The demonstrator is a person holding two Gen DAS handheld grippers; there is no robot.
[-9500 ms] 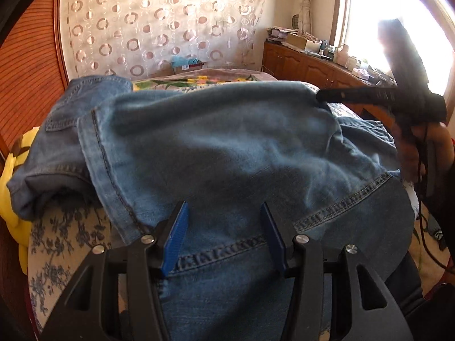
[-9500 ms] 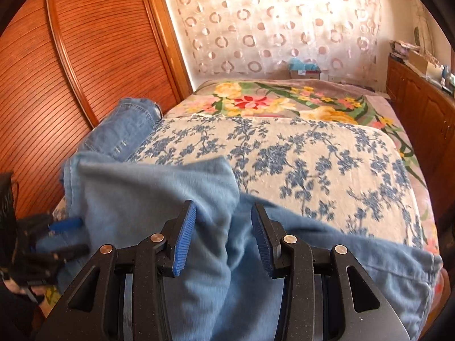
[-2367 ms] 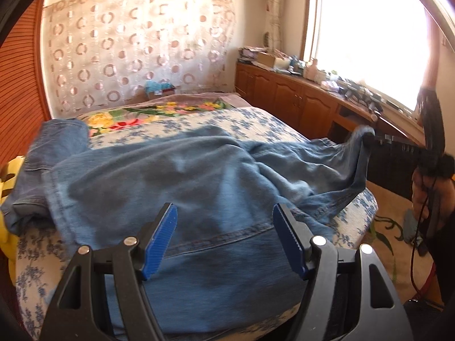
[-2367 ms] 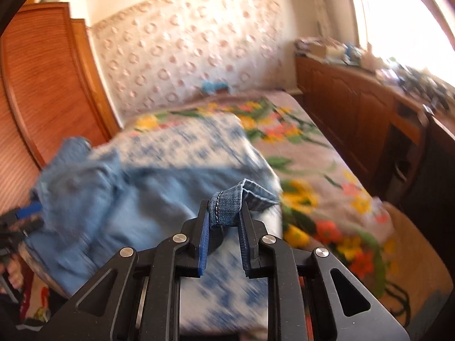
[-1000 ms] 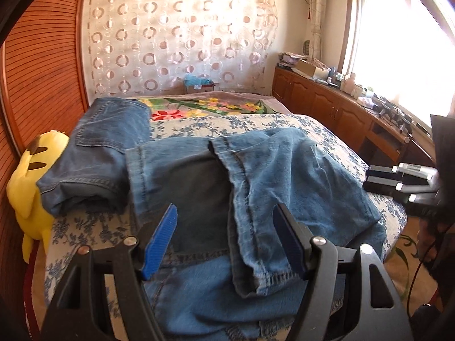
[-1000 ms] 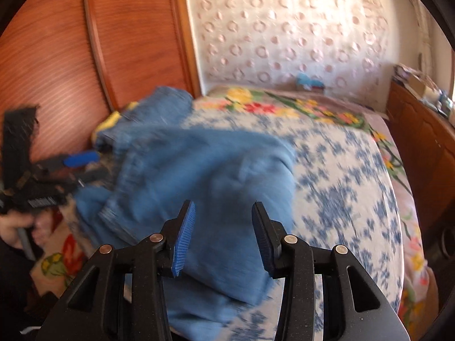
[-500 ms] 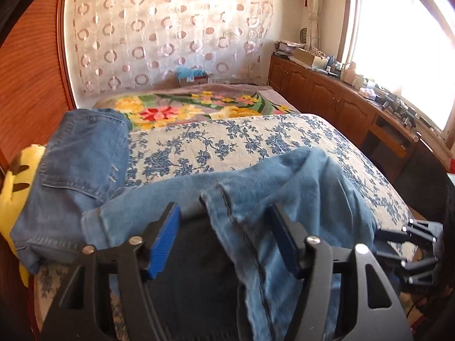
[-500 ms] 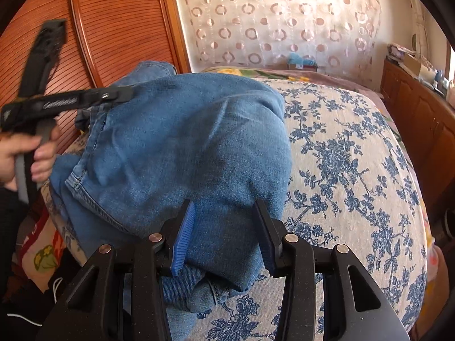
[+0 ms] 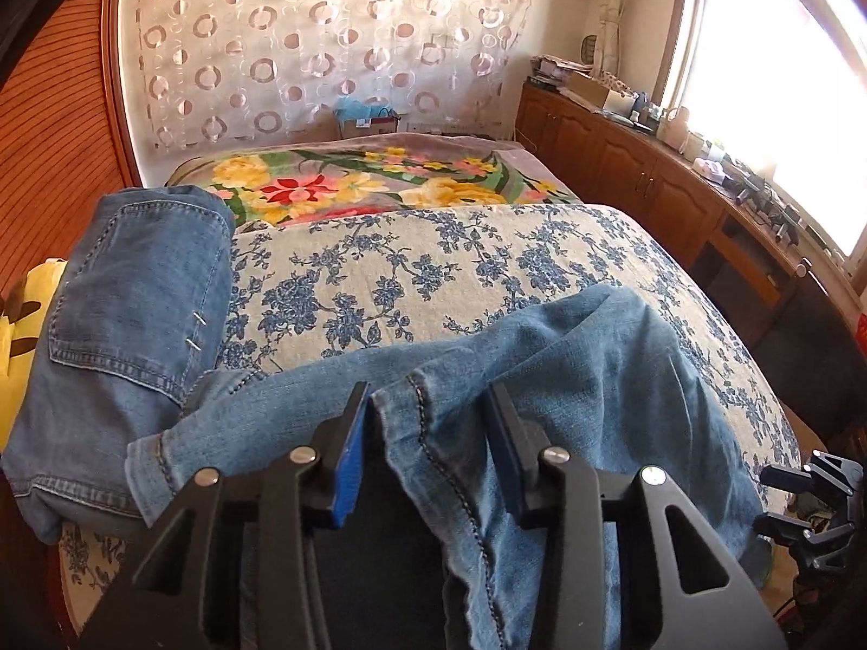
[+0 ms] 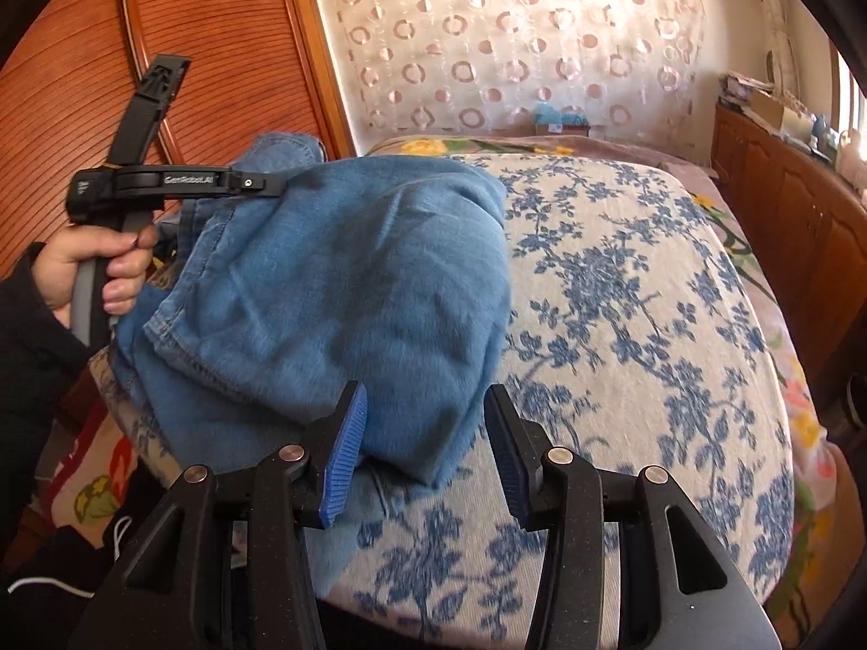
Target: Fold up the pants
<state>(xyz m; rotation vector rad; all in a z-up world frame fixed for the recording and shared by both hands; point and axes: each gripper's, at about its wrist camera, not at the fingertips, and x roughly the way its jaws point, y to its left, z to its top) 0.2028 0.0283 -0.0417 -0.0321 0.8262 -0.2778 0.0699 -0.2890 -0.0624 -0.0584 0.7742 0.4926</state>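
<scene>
bright window glare, fisheye-bent edges, slight blur.

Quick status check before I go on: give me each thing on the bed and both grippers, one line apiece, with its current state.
Light blue jeans: half folded, bunched at the near edge of the bed, hem corner between the left gripper's pads.
Second pair of jeans: folded, lying flat at the left side.
Left gripper: jaws closing around the hem, not yet clamped.
Right gripper: jaws opening, folded edge of the light blue jeans between them, not pinched.
Floral bedspread: spread flat.

Black plastic left gripper and right gripper — blue ribbed pads, silver screws, dark sleeve
</scene>
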